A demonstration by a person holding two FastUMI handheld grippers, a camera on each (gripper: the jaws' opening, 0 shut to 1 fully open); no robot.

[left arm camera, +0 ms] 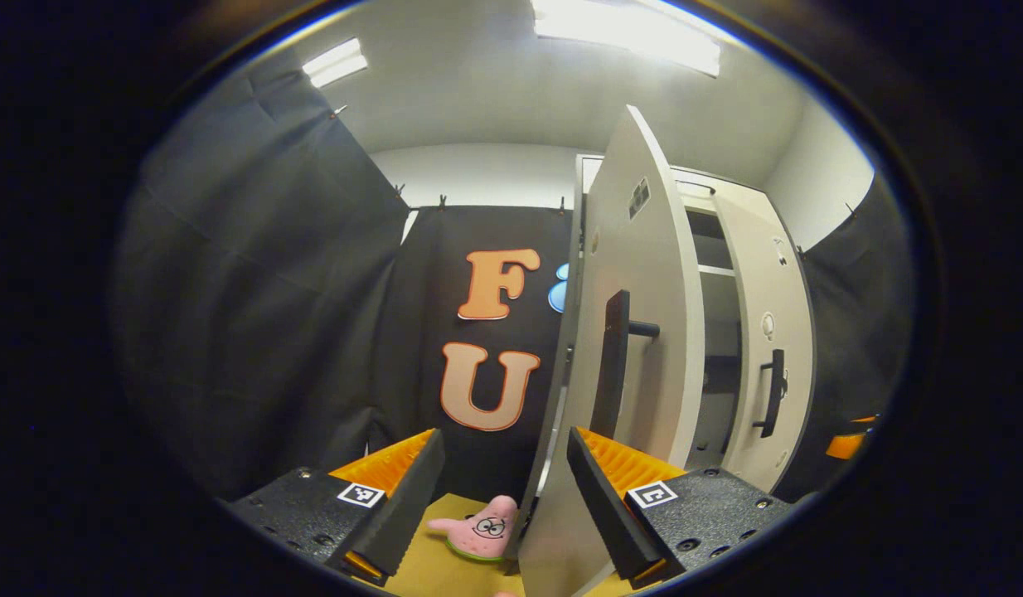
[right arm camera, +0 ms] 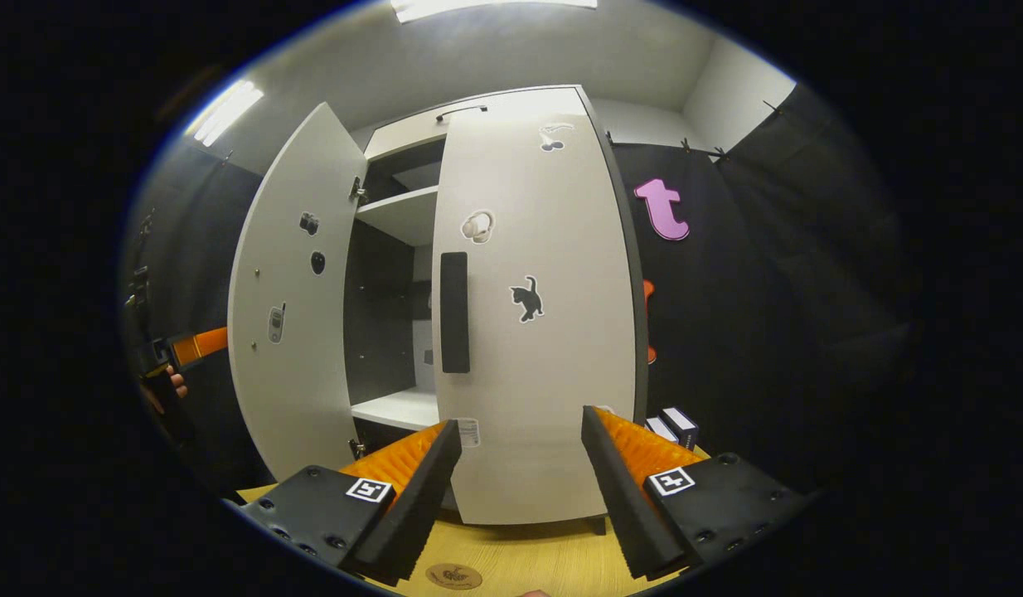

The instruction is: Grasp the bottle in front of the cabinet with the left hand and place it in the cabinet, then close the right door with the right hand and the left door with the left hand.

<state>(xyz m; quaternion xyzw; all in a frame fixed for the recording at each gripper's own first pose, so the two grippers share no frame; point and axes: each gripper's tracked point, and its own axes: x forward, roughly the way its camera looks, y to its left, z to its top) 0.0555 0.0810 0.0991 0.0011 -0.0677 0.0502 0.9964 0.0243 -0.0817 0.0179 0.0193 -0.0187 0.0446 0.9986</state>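
Observation:
In the left gripper view the white cabinet's left door (left arm camera: pixel 644 274) stands wide open, edge-on to me, its dark handle (left arm camera: pixel 615 365) just above my right finger. My left gripper (left arm camera: pixel 504 433) is open, and the door's lower edge runs down between its fingers. Past that door I see shelves (left arm camera: pixel 717 270) and the right door (left arm camera: pixel 768 348). In the right gripper view the right door (right arm camera: pixel 536 332) faces me flat and looks shut or nearly so. My right gripper (right arm camera: pixel 521 417) is open in front of its lower part. The left door (right arm camera: pixel 288 315) hangs open.
A pink starfish plush (left arm camera: pixel 482 526) lies on the wooden table (right arm camera: pixel 528 555) by the left door's foot. Two small boxes (right arm camera: pixel 673 427) stand right of the cabinet. A hand holding the left gripper (right arm camera: pixel 188 348) shows beyond the open left door.

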